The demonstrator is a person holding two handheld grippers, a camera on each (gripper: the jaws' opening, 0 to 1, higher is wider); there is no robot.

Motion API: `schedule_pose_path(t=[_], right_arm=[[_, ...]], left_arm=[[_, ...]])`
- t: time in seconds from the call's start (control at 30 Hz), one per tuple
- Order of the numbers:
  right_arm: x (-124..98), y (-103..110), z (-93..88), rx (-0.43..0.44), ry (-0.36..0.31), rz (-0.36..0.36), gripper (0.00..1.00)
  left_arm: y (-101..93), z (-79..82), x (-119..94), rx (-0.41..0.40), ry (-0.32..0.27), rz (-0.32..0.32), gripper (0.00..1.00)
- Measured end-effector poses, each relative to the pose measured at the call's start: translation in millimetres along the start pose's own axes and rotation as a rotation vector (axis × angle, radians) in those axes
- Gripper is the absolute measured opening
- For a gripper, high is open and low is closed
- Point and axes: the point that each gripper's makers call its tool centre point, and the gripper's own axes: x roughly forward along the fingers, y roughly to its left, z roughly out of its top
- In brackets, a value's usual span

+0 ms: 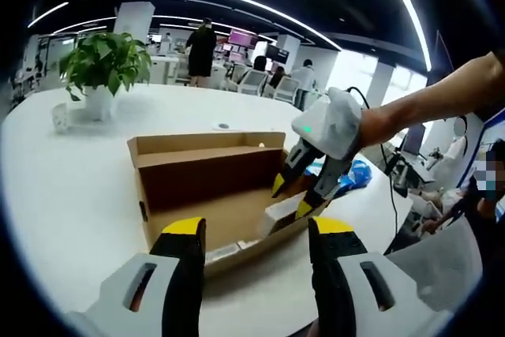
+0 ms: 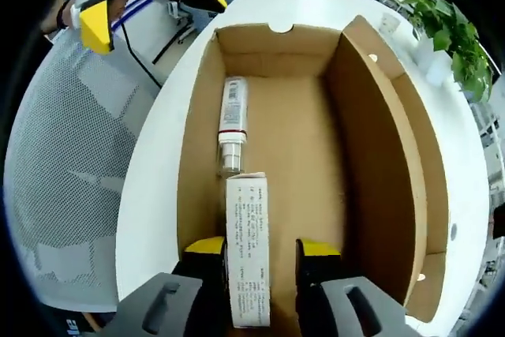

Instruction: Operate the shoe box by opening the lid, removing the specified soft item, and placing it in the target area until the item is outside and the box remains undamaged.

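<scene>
Cardboard shoe box [image 1: 207,187] sits open on the white worktop [image 1: 71,195], its lid [image 2: 410,163] folded back and standing along one long side. In the left gripper view the left gripper [image 1: 256,252] hovers above the near edge of the box, jaws spread wide with nothing between them. The right gripper [image 1: 298,195] reaches in from the right, yellow-tipped jaws dipped into the box at its right end, a person's bare arm [image 1: 442,100] behind it.

In the right gripper view the right gripper [image 2: 260,258] looks straight down into the box. Its jaws sit on either side of a small white printed carton [image 2: 248,250] that lies lengthwise on the box floor; the jaws are close against the carton's sides, though whether they actually squeeze it I cannot tell. Just beyond the carton lies a white bottle [image 2: 233,124] with a label, end to end with it along the left wall of the box. The left gripper [image 2: 146,1] shows at upper left, over the worktop edge, beside a person in a grey mesh garment [image 2: 71,179].

A potted plant [image 1: 106,69] stands on the far part of the worktop, well apart from the box.
</scene>
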Motion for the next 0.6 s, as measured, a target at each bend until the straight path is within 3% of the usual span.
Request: schedule_pose_path(t=[0.03, 0.2, 0.33, 0.6], right_arm=[[3, 1, 0.2, -0.001, 0.000, 0.005, 0.17], [5, 2, 8.1, 0.036, -0.030, 0.016, 0.16], [3, -6, 5.7, 0.053, -0.027, -0.016, 0.16], [-15, -16, 13.9, 0.110, -0.083, -0.062, 0.16]], left_arm=[[0.5, 0.4, 0, -0.003, -0.002, 0.001, 0.53], [2.5, 1.0, -1, -0.006, -0.004, 0.007, 0.53], [2.0, 1.3, 0, -0.004, -0.005, 0.006, 0.53], [-1.1, -0.6, 2, -0.006, 0.004, -0.007, 0.53]])
